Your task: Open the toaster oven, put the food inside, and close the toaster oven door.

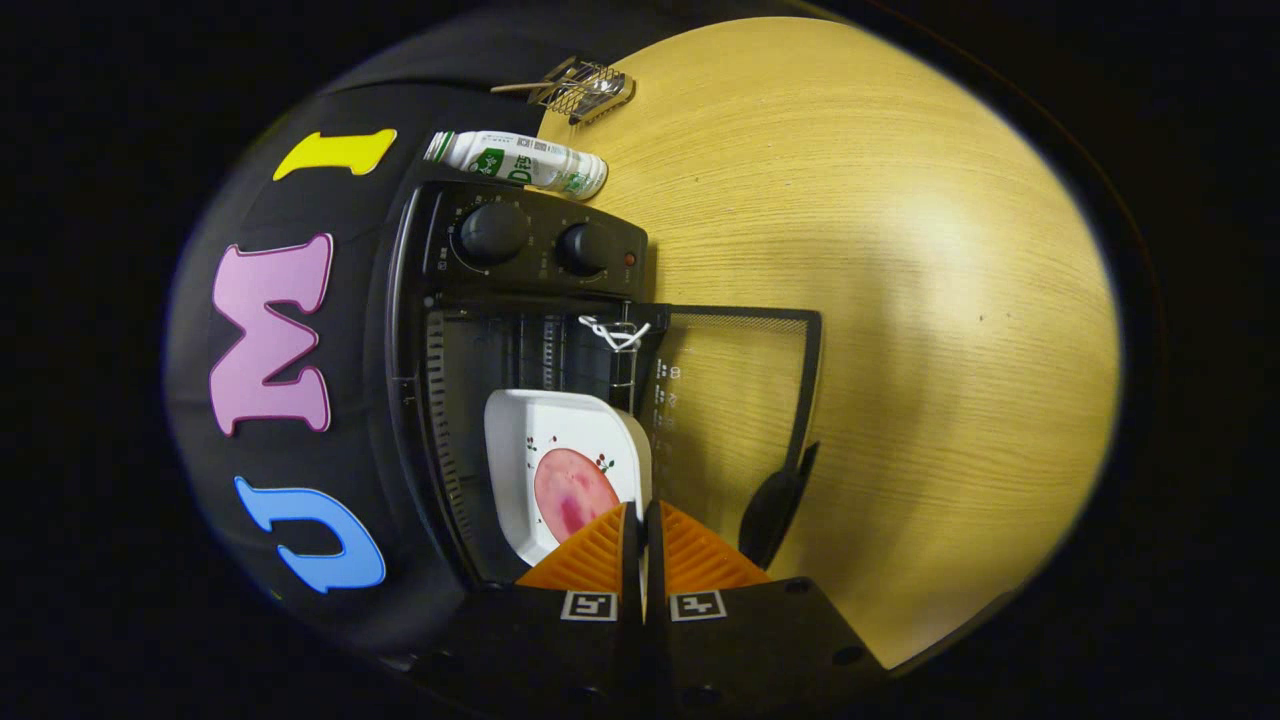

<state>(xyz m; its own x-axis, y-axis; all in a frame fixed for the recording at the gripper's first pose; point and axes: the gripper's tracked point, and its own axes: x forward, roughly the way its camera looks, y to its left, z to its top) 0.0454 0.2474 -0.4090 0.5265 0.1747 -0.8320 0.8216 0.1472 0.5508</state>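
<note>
- Gripper view: the toaster oven (520,330) stands on a round, pale wood-grain table (900,300), backed against the booth's black cloth wall.
- Oven body: black, boxy, with a slotted side wall. Control panel carries two round black knobs (493,233) and a small red indicator light (629,259).
- Oven door (735,390) is open, swung out flat over the tabletop. Its pane is transparent with a dark frame; the wood grain shows through it, and pale markings are printed near the hinge side. A dark, rounded door handle (775,505) sits at the door's outer edge.
- Contents of the oven cavity: a white plate (565,450), squarish with rounded corners and a raised rim, small printed motifs on its face. It lies partly inside the cavity, one corner reaching the door hinge line.
- On the plate: the food (573,497), a flat, round, pink slice with a darker blotch at its centre.
- A white cord (615,333) is knotted on the wire rack at the cavity mouth.
- Gripper (641,520): the fingers are drawn close together and pinch the plate's near rim; only a thin slit separates them. Their ribbed pads meet the rim on either side.
- Beyond the oven, near the table's far edge: a white plastic bottle (517,162) with a green label lying on its side, just beside the control panel.
- Farther on, at the table's edge: a small wire-mesh basket (582,89) with a wooden handle.
</note>
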